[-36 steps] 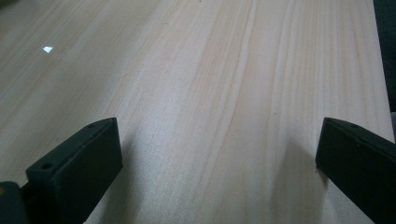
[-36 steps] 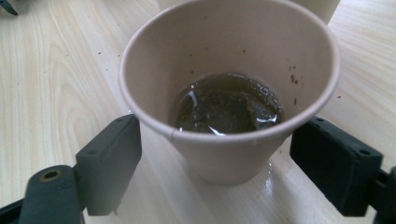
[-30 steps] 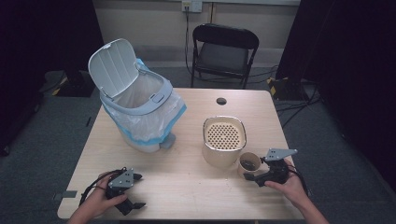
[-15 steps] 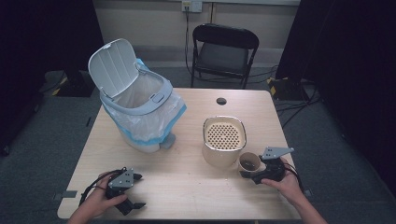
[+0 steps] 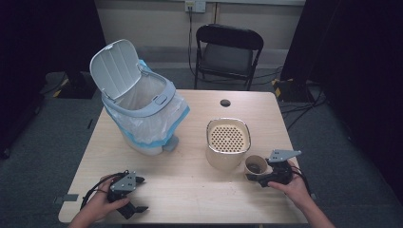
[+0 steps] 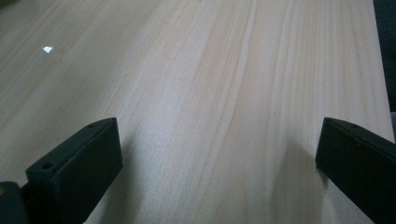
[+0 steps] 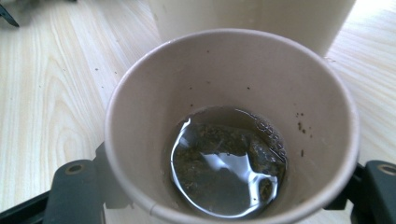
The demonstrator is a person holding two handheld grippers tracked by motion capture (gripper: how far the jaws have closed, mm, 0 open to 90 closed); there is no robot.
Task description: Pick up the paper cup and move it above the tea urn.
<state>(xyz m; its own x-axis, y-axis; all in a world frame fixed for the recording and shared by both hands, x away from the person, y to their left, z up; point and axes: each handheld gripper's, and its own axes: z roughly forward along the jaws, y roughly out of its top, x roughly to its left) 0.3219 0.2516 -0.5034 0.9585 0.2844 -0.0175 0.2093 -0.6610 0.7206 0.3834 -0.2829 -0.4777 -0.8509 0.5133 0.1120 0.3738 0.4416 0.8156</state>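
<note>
Paper cup [image 7: 229, 126] now clamped as right gripper [image 5: 259, 178] jaws closed

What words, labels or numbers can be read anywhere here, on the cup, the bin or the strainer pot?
None can be read.
Paper cup: plain inside, no print showing.
Trash bin: no label visible on its lid or body.
Strainer pot: plain.
Yellow-and-black striped marks on the floor: a hazard pattern, no letters.
Wall outlet: too small to tell any marking.

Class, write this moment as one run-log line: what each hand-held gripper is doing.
left hand-held gripper: open, resting on table | right hand-held gripper: jaws just closing around paper cup | cup contents: liquid with tea dregs
</note>
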